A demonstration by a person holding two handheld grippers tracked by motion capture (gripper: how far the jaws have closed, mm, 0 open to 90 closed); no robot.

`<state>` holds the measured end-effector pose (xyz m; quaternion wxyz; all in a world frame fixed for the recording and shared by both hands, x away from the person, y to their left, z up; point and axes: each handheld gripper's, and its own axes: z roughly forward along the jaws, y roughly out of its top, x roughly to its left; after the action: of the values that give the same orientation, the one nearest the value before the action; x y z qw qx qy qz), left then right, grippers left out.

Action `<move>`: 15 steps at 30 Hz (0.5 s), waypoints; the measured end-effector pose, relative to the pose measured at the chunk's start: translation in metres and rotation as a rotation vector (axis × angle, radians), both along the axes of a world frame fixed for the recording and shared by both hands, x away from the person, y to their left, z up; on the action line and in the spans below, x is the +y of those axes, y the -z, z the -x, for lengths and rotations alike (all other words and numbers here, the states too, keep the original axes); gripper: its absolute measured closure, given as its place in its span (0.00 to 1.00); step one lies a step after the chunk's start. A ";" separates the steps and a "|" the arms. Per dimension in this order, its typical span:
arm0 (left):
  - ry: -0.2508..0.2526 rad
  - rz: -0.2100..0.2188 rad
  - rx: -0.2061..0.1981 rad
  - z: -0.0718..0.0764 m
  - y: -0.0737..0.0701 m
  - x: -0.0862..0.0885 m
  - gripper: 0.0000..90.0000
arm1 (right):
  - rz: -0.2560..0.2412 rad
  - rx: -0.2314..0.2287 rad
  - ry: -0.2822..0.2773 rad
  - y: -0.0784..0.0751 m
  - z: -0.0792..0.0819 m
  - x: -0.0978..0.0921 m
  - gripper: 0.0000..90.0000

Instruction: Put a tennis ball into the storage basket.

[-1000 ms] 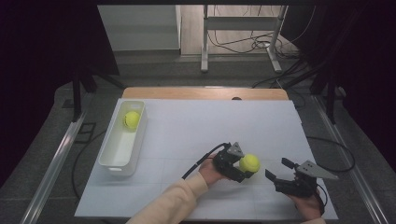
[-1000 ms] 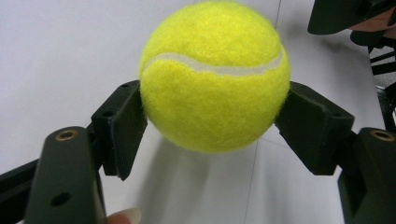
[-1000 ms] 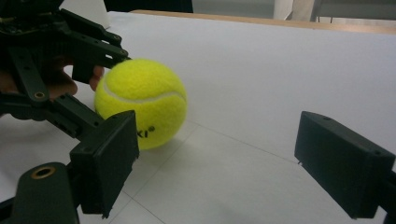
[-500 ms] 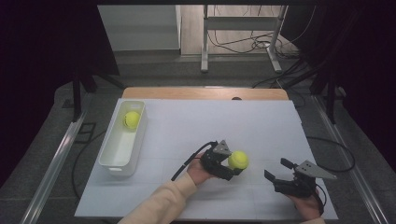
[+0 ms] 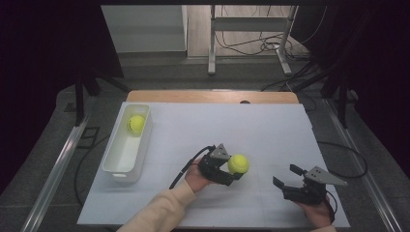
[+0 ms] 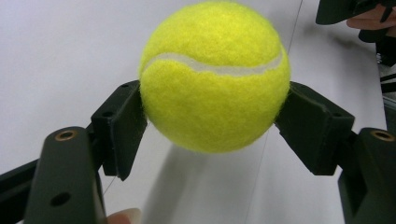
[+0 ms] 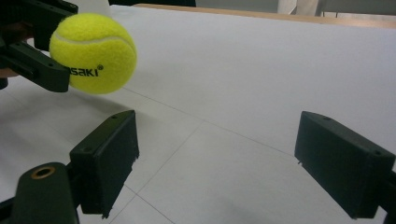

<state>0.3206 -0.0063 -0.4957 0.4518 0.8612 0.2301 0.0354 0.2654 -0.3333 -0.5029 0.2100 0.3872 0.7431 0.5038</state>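
yellow felt of the tennis ball pinched at its widest between the pads of the left gripper, lifted clear of the white table sheet near the middle front. a round, springy thing on two flat pads — could squirt out and roll off if the squeeze slackens or the carry jerks. right gripper at near right, spread wide, grasping nothing. farther left, white bin with a second ball — held ball now further left than a second ago.
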 end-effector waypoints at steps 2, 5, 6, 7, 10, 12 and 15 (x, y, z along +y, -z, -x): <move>0.006 0.002 0.001 0.001 -0.001 0.004 0.30 | 0.001 0.001 -0.004 0.000 0.000 0.001 0.16; 0.010 0.011 -0.004 0.004 -0.004 0.008 0.30 | 0.005 0.004 -0.003 0.001 0.000 0.001 0.16; 0.005 0.023 -0.006 0.005 -0.005 0.010 0.29 | 0.005 0.004 -0.003 0.001 0.001 0.001 0.16; 0.008 0.024 -0.009 0.005 -0.007 0.012 0.30 | 0.008 0.005 -0.003 0.001 0.001 0.001 0.16; 0.004 0.027 -0.016 0.007 -0.009 0.015 0.30 | 0.009 0.005 -0.002 0.001 0.001 0.001 0.16; 0.002 0.032 -0.022 0.008 -0.010 0.019 0.30 | 0.011 0.005 -0.001 0.001 0.001 0.002 0.16; 0.005 0.037 -0.018 0.010 -0.011 0.025 0.30 | 0.011 0.007 0.000 0.001 0.001 0.002 0.16</move>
<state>0.3108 0.0185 -0.4845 0.4697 0.8530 0.2244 0.0378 0.2640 -0.3310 -0.5041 0.2097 0.3877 0.7466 0.4984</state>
